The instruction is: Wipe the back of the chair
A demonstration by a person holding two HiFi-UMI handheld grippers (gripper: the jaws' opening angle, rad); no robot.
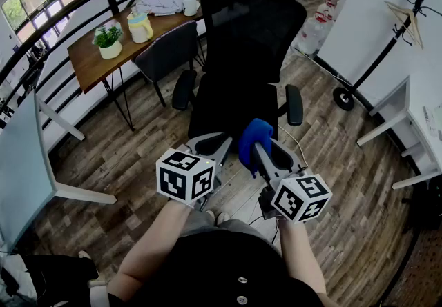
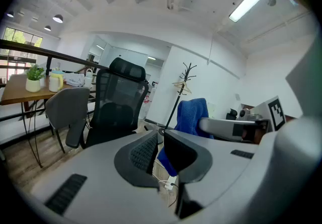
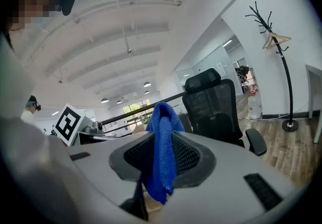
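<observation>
The right gripper [image 3: 162, 140] is clamping a blue cloth [image 3: 161, 117] between its jaws. The cloth is rising in a fold above the pads and hanging in a short tail below them. The left gripper [image 2: 160, 140] is holding its jaws drawn together to a narrow slit, with nothing between them. In the head view both grippers are pointing forward side by side, close together but apart. The cloth is standing up at the right gripper's tip, over the near edge of the chair's seat.

The black mesh chair [image 1: 252, 30] is standing upright on the wood-plank floor [image 1: 345, 161], ahead of both grippers. Its seat is lying nearest the grippers, and its back and headrest are rising beyond the seat. An armrest is projecting at each side. The cloth is staying clear of the chair's back.

A brown wooden table [image 1: 83, 61] is standing beyond the chair, to the left. A grey chair [image 1: 169, 50] is sitting at the table's near edge, between the table and the black chair. A black coat stand [image 1: 383, 43] is standing on the floor to the right, carrying a wooden hanger.

On the table, a potted plant [image 1: 108, 42] is sitting toward the left end. A yellow-lidded jug [image 1: 140, 26] is sitting near it, to its right. A white jug [image 1: 190, 1] is sitting at the table's right end.
</observation>
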